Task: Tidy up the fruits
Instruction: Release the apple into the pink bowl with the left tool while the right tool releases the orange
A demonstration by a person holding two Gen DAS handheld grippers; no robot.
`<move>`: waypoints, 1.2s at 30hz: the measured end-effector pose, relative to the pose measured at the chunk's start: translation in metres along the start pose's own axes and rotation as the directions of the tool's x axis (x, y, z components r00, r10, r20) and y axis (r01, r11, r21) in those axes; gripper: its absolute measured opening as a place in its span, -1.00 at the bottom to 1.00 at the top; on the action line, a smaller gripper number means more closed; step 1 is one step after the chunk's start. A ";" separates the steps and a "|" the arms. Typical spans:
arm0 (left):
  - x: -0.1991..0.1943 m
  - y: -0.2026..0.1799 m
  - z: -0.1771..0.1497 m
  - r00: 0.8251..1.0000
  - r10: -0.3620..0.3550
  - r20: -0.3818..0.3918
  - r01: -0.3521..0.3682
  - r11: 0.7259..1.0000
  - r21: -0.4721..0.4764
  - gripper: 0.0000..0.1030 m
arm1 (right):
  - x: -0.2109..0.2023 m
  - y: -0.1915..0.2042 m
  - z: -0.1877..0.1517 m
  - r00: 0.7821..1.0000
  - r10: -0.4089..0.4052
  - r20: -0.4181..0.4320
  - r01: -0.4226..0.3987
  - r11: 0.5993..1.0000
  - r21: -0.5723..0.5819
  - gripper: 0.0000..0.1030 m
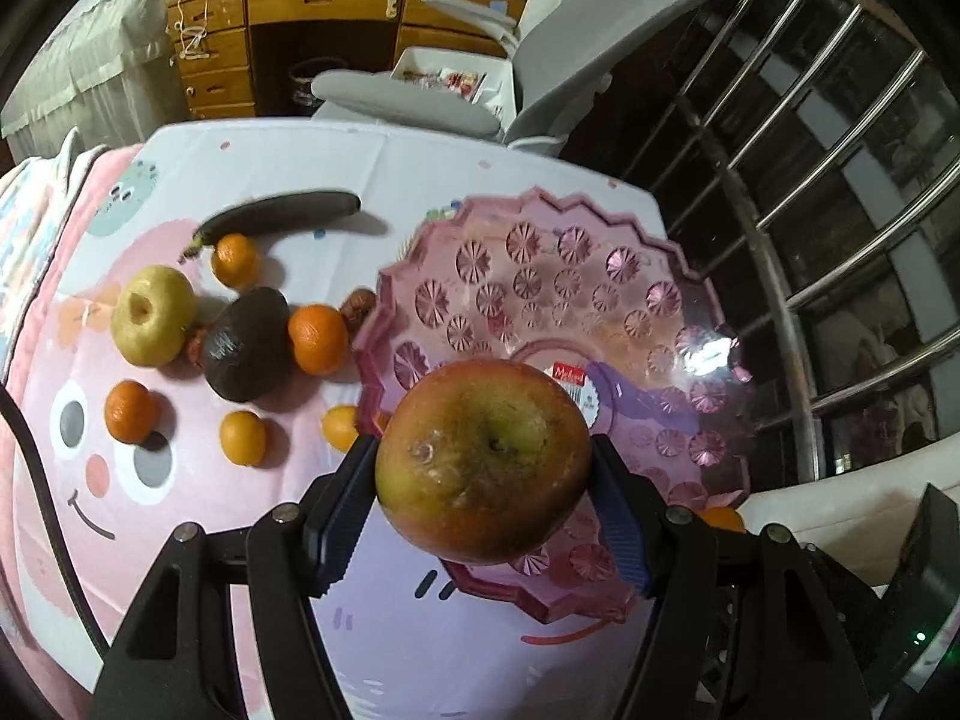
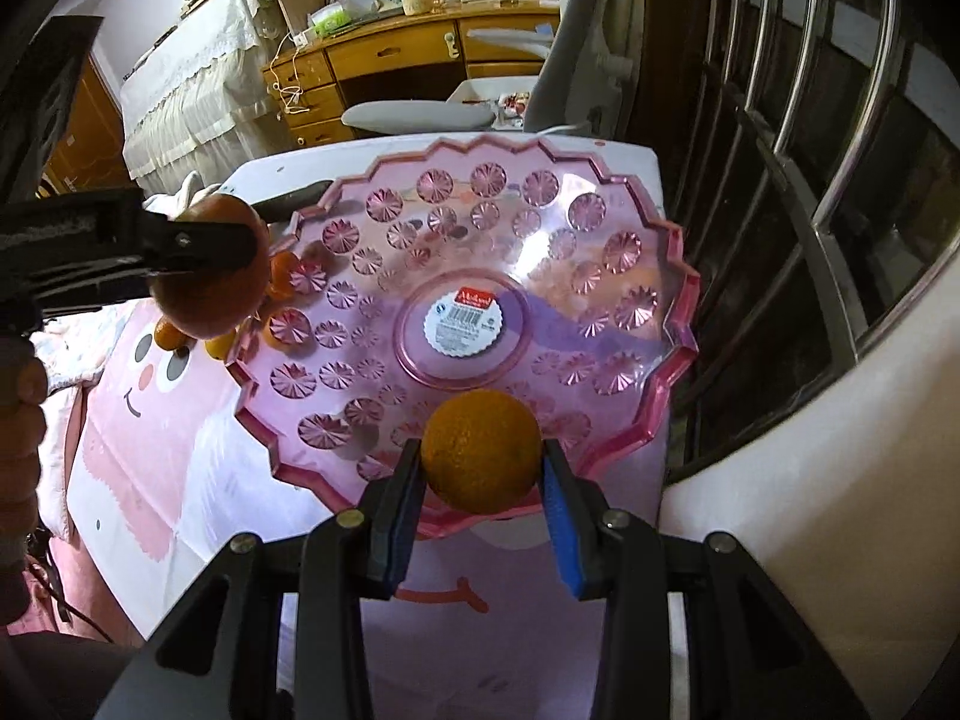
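On the left of the table, on a pink cartoon-face cloth point(image 1: 138, 480), lies the loose fruit: a yellow apple point(image 1: 153, 315), a dark avocado point(image 1: 246, 343) touching a small orange point(image 1: 318, 339), three more small oranges point(image 1: 128, 411) nearer the camera, another point(image 1: 235, 259) farther back, and behind it a blackened banana point(image 1: 282, 211). Two small reddish fruits point(image 1: 359, 306) sit among them, one just beside the plate's rim.

Centre: the left hand-held gripper point(image 1: 483, 468) pinches a red-green apple point(image 1: 483, 462) between its blue-padded fingers point(image 1: 342, 510), stem hollow facing the camera, held above the near-left edge of the plate. In the right wrist view the same apple point(image 2: 210, 267) appears at left, clamped in the black gripper point(image 2: 198, 246) over the plate's left rim.

Right of centre: a pink see-through plate point(image 1: 630, 324) with a zigzag rim and a barcode label at its middle stands on the cloth, with nothing resting inside it point(image 2: 600, 192). The right hand-held gripper point(image 2: 480, 462) pinches an orange point(image 2: 480, 450) between its fingers point(image 2: 561, 534), held over the plate's near edge.

Far right: metal window bars point(image 1: 840, 192). A wooden desk point(image 1: 324, 6) and grey chair point(image 1: 576, 36) stand behind the table.
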State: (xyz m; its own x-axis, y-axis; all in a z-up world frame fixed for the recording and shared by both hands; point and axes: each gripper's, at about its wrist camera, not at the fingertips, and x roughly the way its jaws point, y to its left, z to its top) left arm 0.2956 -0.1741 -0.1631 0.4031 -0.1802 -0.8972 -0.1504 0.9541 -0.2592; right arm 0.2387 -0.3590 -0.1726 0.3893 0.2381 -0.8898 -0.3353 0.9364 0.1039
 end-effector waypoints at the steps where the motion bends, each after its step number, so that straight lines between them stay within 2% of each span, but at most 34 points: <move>1: 0.004 0.000 -0.002 1.000 -0.001 -0.009 0.001 1.000 -0.006 0.31 | -0.001 0.000 0.000 1.000 0.001 0.008 -0.001 1.000 -0.005 -0.26; 11: 0.029 0.001 -0.010 0.996 -0.013 -0.087 0.010 0.999 -0.040 0.33 | 0.002 0.004 0.001 1.000 -0.018 0.010 0.018 1.000 -0.018 -0.23; 13: 0.025 0.003 -0.009 0.998 -0.009 -0.064 0.006 0.999 -0.043 0.57 | 0.003 0.005 0.002 1.000 -0.021 0.011 0.021 1.000 -0.012 -0.06; 14: 0.021 0.004 -0.007 0.999 -0.008 -0.046 0.006 0.999 -0.041 0.62 | 0.002 0.006 0.002 1.000 -0.021 0.015 0.021 1.000 -0.013 -0.01; 16: 0.015 0.007 -0.005 1.000 -0.006 -0.028 0.005 0.999 -0.037 0.65 | 0.000 0.010 0.002 0.999 -0.022 0.025 0.022 1.000 -0.021 0.20; 18: 0.009 0.012 -0.003 1.000 0.001 -0.017 -0.002 0.999 -0.041 0.65 | -0.001 0.013 0.002 0.999 -0.026 0.031 0.027 0.999 -0.021 0.28; 27: -0.013 0.050 -0.011 1.000 0.003 0.006 -0.003 0.995 -0.095 0.65 | -0.008 0.027 0.006 0.998 -0.039 0.046 0.038 0.999 0.017 0.31; 36: -0.042 0.100 -0.032 1.000 -0.008 0.017 0.010 0.995 -0.104 0.65 | -0.008 0.072 0.008 0.999 -0.024 0.042 0.023 1.000 0.016 0.31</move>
State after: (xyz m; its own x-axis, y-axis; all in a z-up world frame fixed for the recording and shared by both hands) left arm 0.2346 -0.0785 -0.1627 0.4201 -0.1837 -0.8887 -0.2392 0.9223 -0.3037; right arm 0.2182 -0.2915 -0.1547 0.4329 0.2262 -0.8726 -0.3122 0.9457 0.0903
